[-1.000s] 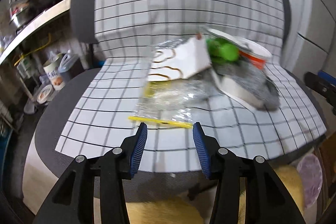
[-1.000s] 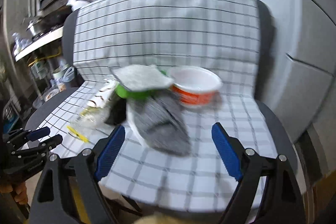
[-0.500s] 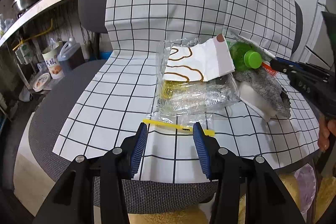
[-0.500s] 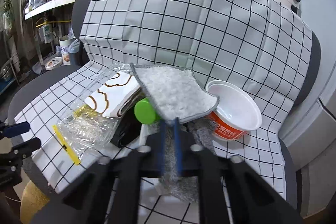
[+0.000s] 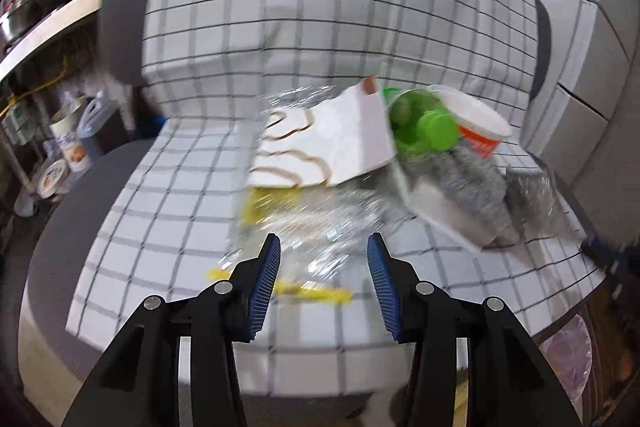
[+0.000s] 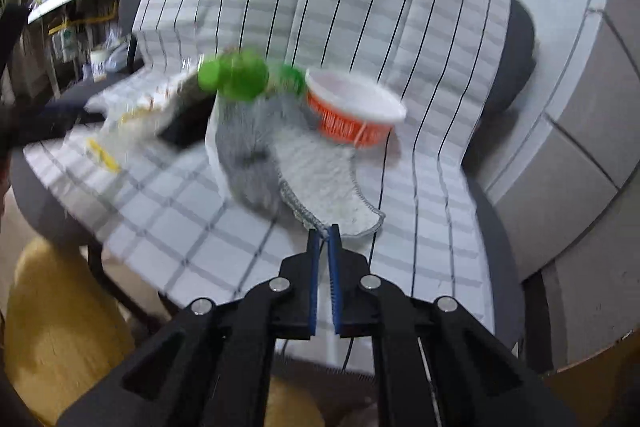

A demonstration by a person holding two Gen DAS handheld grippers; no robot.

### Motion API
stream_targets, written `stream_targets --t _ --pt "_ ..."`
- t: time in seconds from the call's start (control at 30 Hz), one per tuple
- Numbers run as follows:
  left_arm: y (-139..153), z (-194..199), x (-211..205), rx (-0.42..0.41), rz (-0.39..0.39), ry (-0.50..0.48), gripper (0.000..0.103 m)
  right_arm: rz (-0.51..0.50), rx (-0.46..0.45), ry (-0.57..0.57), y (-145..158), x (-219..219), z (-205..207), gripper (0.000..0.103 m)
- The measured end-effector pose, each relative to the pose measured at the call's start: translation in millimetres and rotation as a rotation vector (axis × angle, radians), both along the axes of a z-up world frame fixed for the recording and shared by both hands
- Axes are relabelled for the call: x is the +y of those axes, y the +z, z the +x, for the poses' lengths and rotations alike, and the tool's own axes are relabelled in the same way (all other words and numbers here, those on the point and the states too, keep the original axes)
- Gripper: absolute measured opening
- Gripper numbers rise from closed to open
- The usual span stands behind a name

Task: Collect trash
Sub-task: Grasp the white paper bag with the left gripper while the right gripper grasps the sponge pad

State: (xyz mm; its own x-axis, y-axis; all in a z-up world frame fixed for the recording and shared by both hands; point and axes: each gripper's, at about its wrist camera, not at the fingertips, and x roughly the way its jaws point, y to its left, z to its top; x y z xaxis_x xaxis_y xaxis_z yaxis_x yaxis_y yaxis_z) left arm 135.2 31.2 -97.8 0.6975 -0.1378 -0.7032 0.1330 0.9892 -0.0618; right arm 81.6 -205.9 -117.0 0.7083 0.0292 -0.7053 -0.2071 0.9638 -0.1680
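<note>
Chair (image 5: 72,227) draped in a checked cloth (image 5: 304,7); trash piled mid-seat. Grey-edged white rag (image 6: 324,179) trails from the pile toward the seat's front. Orange-and-white bowl (image 6: 352,115) behind it, green bottle (image 6: 236,77) alongside, clear zip bag (image 5: 320,223) to the left. Right gripper (image 6: 325,235) angled downward, jaws clamped on the rag's near corner. Left gripper (image 5: 324,259) angled downward, jaws parted over the bag's near edge, holding nothing.

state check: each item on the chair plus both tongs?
Left tongs: open, over the clear zip bag.
Right tongs: shut on grey cloth corner.
Green bottle: capped, lying down.
Noodle cup: open, upright.
</note>
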Motion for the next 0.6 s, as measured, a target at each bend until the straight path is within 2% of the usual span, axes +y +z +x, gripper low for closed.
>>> stream_targets --t 0.1,0.17,0.2,0.23,0.6 --pt "0 14 -17 -0.001 0.01 -0.026 0.047 0.024 0.051 0.029 -16 2 1 0.009" --pt "-1 22 -25 -0.005 0.02 -0.036 0.047 0.058 0.066 0.046 -20 3 2 0.026" --pt "-2 29 -30 -0.005 0.029 -0.041 0.047 0.075 0.062 0.05 -20 2 1 0.048" --pt "-3 32 -32 -0.004 0.031 -0.043 0.047 0.086 0.054 0.051 -18 1 0 0.063" --pt "-19 93 -51 0.053 0.037 -0.043 0.044 0.244 -0.041 0.017 10 -27 -5 0.063"
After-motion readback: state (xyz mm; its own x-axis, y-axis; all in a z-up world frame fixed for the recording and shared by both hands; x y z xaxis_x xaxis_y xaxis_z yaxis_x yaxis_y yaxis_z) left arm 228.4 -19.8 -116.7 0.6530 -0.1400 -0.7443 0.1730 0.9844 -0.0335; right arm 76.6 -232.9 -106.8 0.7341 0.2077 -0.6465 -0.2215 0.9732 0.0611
